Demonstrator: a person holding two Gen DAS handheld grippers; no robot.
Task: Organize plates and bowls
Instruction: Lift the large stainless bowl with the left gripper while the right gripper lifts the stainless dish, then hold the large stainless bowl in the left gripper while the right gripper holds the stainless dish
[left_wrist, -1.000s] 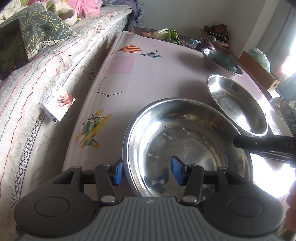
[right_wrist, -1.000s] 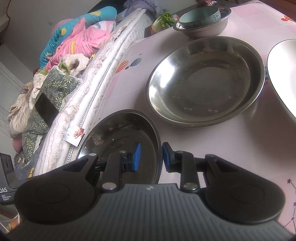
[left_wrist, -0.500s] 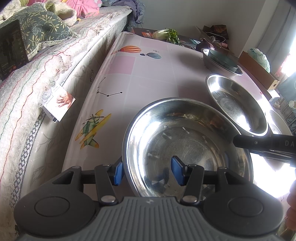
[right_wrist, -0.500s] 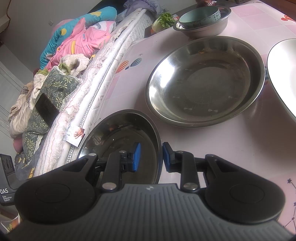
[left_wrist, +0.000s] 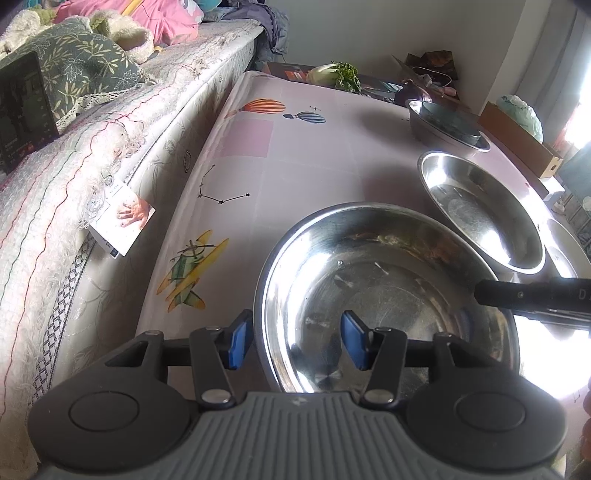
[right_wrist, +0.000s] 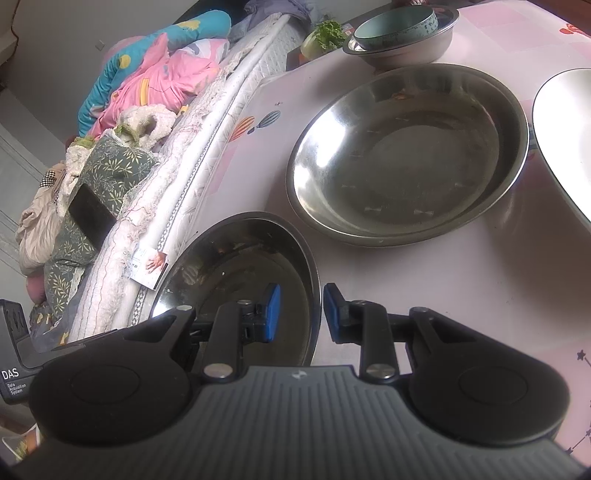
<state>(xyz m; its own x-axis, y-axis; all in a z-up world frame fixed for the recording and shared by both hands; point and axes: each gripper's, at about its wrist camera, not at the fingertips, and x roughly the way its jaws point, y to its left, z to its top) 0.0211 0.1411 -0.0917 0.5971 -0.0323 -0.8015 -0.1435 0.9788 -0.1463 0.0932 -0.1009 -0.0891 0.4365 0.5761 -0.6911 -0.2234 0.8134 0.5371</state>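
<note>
Over the near rim of the steel bowl (left_wrist: 384, 295), the left gripper (left_wrist: 297, 341) stands half wide, one blue pad outside the wall and the other inside the basin, neither pressing the metal. At the opposite side of that same bowl (right_wrist: 251, 280) the right gripper (right_wrist: 298, 314) is set narrower, its pads straddling the rim with a slim gap on each side; whether the outer pad grazes the steel is hard to tell from this angle. The bowl sits at the table's (left_wrist: 314, 166) near edge, beside the mattress (left_wrist: 110, 155). Beyond it lies a wider steel basin (right_wrist: 406, 155), then a smaller steel bowl (right_wrist: 402, 51) holding a teal ceramic bowl (right_wrist: 397, 24); a white plate (right_wrist: 561, 140) lies to the right of the basin.

The step in hand looks like a two-sided pinch to lift the bowl. Done well, both pairs of pads should close squarely on the rim together, deep enough not to slip off polished steel, and rise level so the bowl clears the basin's edge before nesting.
</note>
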